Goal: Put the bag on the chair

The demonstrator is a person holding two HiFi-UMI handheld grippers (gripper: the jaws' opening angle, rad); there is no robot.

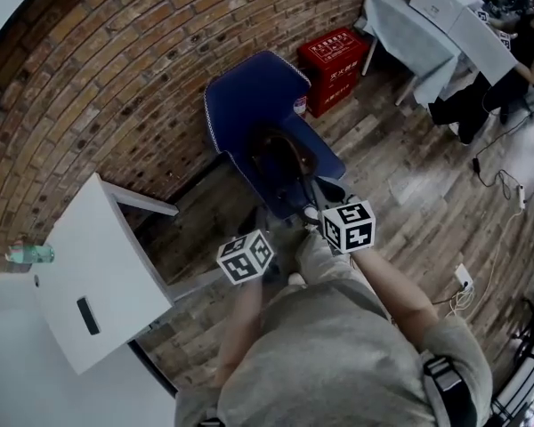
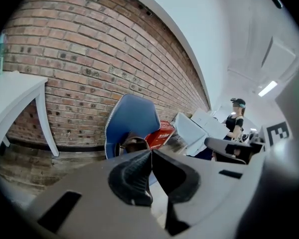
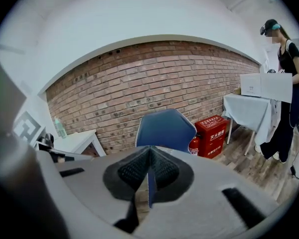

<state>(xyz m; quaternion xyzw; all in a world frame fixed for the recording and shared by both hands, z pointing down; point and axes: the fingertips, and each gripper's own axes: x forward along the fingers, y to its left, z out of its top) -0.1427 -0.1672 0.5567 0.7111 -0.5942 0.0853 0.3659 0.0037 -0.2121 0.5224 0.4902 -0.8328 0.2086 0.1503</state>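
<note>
— Two sets of jaws, both closed? Start with the left gripper [image 2: 150, 153].
— Yes. In the left gripper view its two dark ribbed pads meet at the tips, with nothing between them. Lower down the pads curve apart, and that gap is bare too.
— And the right gripper [image 3: 149, 153]?
— Pressed together as well, pad against pad along the seam. A thin blue sliver shows in that seam. I cannot tell whether it is a separate thing or the pad's own edge, so I name nothing as held.
— Where is the bag [image 1: 280, 160]?
— On the seat of the blue chair [image 1: 249, 105], a dark brownish shape lying at the foot of the chair's back.
— How do the jaws stand to it?
— Both grippers are at the chair's front, on the person's side. The right one is just at the seat's front edge, near the bag; whether its tips touch the bag I cannot tell. The left one is farther out from the chair, apart from the bag. In the left gripper view the bag's top shows just above the joined tips. In the right gripper view only the chair's back rises above the jaws.
— Anything else by the chair?
— A brick wall [image 1: 116, 78] behind it, and a red box [image 1: 336, 65] beside it against that wall.
</note>
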